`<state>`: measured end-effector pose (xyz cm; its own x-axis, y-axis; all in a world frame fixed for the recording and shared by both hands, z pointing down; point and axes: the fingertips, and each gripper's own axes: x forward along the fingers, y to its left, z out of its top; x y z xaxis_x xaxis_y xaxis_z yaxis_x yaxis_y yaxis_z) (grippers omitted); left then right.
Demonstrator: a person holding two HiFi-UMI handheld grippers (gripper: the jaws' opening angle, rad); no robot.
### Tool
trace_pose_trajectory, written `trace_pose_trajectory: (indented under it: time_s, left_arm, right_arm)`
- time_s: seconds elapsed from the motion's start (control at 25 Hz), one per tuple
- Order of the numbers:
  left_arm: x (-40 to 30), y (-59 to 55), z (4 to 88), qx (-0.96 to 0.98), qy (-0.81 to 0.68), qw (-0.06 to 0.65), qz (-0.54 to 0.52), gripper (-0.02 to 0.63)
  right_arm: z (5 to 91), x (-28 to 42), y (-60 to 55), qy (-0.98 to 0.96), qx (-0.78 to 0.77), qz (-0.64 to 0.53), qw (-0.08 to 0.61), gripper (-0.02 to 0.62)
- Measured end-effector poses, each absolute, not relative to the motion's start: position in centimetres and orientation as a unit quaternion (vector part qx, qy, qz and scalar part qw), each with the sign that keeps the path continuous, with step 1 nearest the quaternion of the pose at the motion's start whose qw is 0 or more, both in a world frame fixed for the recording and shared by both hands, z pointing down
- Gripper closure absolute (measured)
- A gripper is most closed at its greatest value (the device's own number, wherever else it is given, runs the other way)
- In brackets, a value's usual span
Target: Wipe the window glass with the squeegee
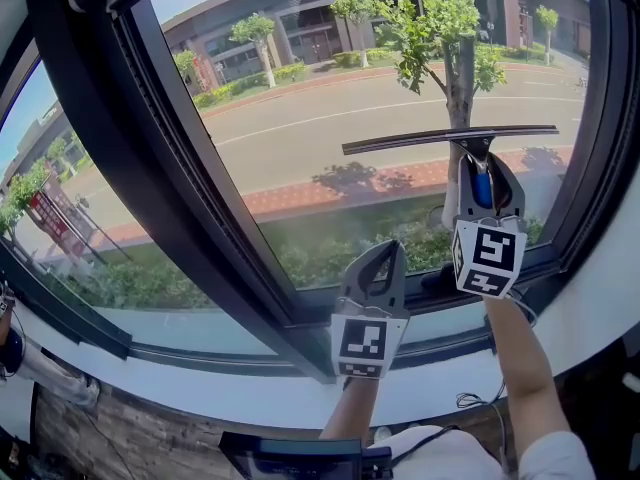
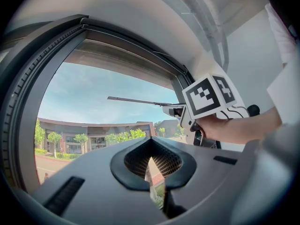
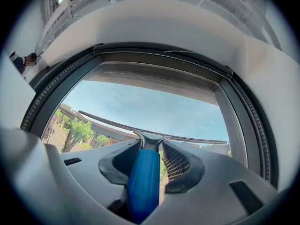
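Observation:
The squeegee has a blue handle (image 1: 483, 189) and a long black blade (image 1: 450, 138) lying level against the window glass (image 1: 330, 118). My right gripper (image 1: 486, 183) is shut on the blue handle (image 3: 143, 182), with the blade (image 3: 150, 131) stretching across the pane ahead of it. My left gripper (image 1: 378, 268) hangs lower and to the left, near the bottom frame, shut with nothing held. In the left gripper view its jaws (image 2: 151, 165) meet, and the blade (image 2: 136, 100) and right gripper (image 2: 206, 102) show above.
A thick dark mullion (image 1: 180, 158) runs diagonally left of the pane. The black bottom frame (image 1: 420, 298) and white sill (image 1: 250, 388) lie below the grippers. The right frame edge (image 1: 600, 118) stands close to the blade's end. Outside are a road, trees and buildings.

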<state>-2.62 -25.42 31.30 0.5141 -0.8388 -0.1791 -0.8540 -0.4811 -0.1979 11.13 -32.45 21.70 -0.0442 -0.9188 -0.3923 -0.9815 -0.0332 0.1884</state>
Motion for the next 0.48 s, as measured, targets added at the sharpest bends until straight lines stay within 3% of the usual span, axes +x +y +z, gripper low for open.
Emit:
trace_pose_trajectory:
  time_s: [0.48]
  left_arm:
    - [-2.8,-25.2,33.1,-0.861,0.495,0.119,0.015,0.604]
  right_arm:
    - [25.6,11.0,-32.4,0.701,-0.686,0.190,0.048,0.446]
